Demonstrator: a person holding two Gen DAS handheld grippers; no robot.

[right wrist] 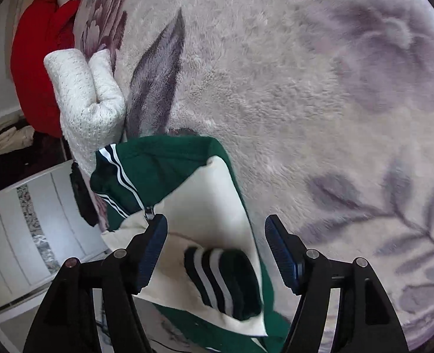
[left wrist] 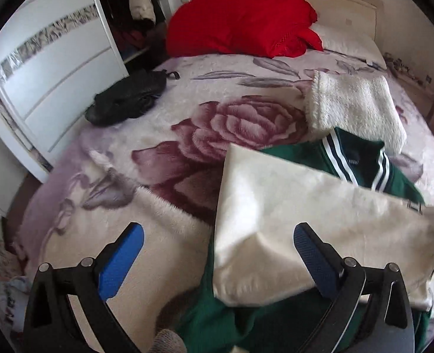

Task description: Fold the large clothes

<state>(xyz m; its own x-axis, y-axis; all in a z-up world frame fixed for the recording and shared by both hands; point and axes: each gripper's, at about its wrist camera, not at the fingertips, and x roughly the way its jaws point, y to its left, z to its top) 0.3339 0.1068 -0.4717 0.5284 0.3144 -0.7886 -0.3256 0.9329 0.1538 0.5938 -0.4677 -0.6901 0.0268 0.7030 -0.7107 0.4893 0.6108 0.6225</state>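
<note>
A green jacket (left wrist: 305,153) with cream sleeves and dark, white-striped trim lies on the floral bed blanket (left wrist: 158,135). One cream sleeve (left wrist: 290,200) is folded across its body. My left gripper (left wrist: 218,235) hovers open over that sleeve's left edge, and neither blue pad touches cloth. In the right wrist view the jacket (right wrist: 164,164) lies below my right gripper (right wrist: 215,226). The cream sleeve (right wrist: 211,194) and its striped cuff (right wrist: 223,279) lie between the wide-apart fingers. The pads do not press on the cloth.
A folded white fluffy garment (left wrist: 355,103) lies just beyond the jacket's collar. A red pillow (left wrist: 240,20) rests at the headboard, and a black bag (left wrist: 128,97) sits at the bed's left edge. A white wardrobe door (left wrist: 55,73) stands open on the left.
</note>
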